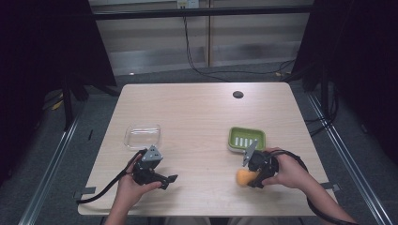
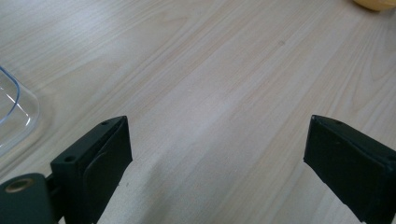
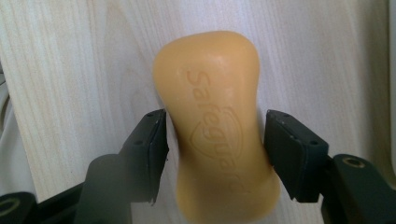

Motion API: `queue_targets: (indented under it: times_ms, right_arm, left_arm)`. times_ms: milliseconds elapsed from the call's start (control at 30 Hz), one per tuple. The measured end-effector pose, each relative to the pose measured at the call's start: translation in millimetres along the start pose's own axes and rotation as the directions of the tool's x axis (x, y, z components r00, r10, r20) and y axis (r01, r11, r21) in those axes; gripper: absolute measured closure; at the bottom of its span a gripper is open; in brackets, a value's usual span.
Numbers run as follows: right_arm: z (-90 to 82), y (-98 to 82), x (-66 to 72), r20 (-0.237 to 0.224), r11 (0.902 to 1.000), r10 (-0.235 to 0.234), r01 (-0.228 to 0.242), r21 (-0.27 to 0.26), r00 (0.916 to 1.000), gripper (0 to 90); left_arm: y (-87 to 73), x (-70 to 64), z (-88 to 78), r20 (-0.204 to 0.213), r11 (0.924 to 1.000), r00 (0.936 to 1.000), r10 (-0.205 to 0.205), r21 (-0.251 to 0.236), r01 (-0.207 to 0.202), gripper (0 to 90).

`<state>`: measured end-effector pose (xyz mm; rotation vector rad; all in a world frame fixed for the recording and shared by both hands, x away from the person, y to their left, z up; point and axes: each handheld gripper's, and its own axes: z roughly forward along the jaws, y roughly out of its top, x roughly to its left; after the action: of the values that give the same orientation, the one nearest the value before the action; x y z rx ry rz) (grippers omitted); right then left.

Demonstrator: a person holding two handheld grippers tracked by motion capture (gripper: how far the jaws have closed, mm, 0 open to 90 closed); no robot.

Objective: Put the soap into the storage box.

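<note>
One fixed overhead camera, two riding on the hand-held grippers.

The high view looks forward and down from the person's side, taking in the whole wooden table (image 1: pixel 197 117) and the floor beyond. The left gripper view skims low across bare tabletop between its jaws, the clear container (image 2: pixel 14 112) at its left edge — shared with the high view. The right gripper view looks down from very near on the orange soap bar (image 3: pixel 215 121), also seen from above.
</note>
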<state>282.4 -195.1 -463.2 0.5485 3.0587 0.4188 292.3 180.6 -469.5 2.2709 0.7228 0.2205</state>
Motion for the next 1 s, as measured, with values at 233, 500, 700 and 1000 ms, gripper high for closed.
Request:
queue_targets:
  times_ms: [233, 500, 700, 1000]
  right_arm:
    - [3.3, 2.8, 0.9, -0.007, 0.9998, 0.005, -0.005, 0.019, 1.0, 42.6]
    - [6.1, 6.2, 0.8, -0.017, 0.9989, -0.006, 0.007, 0.047, 0.9998, 45.9]
    - [6.9, 7.4, -0.7, -0.02, 0.9983, -0.017, 0.019, 0.056, 0.9996, 47.7]
    - [6.6, 8.6, -1.2, -0.034, 0.9976, 0.002, 0.001, 0.069, 0.9994, 49.8]
  left_arm:
    - [0.4, 0.3, -1.3, -0.008, 1.0, 1.0, 0.001, 0.008, -0.001, 7.4]
    - [0.1, 0.7, -1.8, -0.008, 1.0, 1.0, -0.003, 0.007, 0.003, 7.4]
    - [-0.1, 0.3, -1.7, -0.007, 0.9999, 1.0, -0.007, 0.009, 0.007, 7.4]
    - [-0.1, 0.5, -2.2, -0.013, 0.9999, 0.9999, -0.004, 0.012, 0.004, 7.4]
